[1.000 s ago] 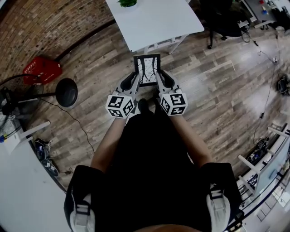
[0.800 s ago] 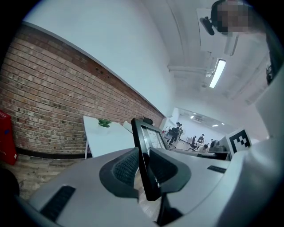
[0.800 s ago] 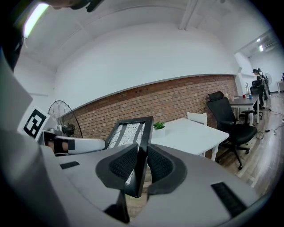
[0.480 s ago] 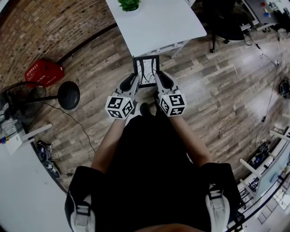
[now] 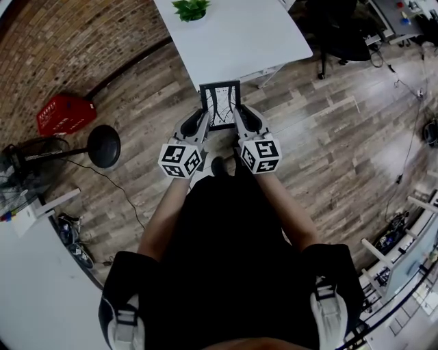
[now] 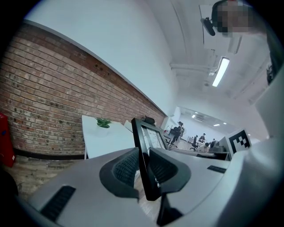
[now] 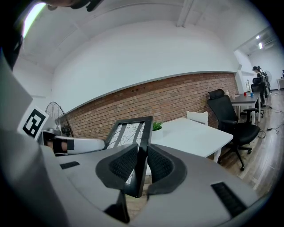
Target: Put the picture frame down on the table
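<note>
The picture frame is off the table, held up between the two tools in front of the person, with the wooden floor below it. From the head view its far edge meets the near edge of the white table; whether it already hangs over the tabletop cannot be told. The left hand-held gripper is clamped on the frame's left side bar: in the left gripper view the black bar stands between the two ribbed pads, which press on it from both sides. The right hand-held gripper is clamped the same way on the right side bar, and in the right gripper view the dark edge is pinched between its pads, with the pale printed sheet inside the frame showing to the left. A small green plant sits at the far end of the table. A red basket lies on the floor by the brick wall at the left, with a round black base near it. A black office chair stands to the right of the table.
</note>
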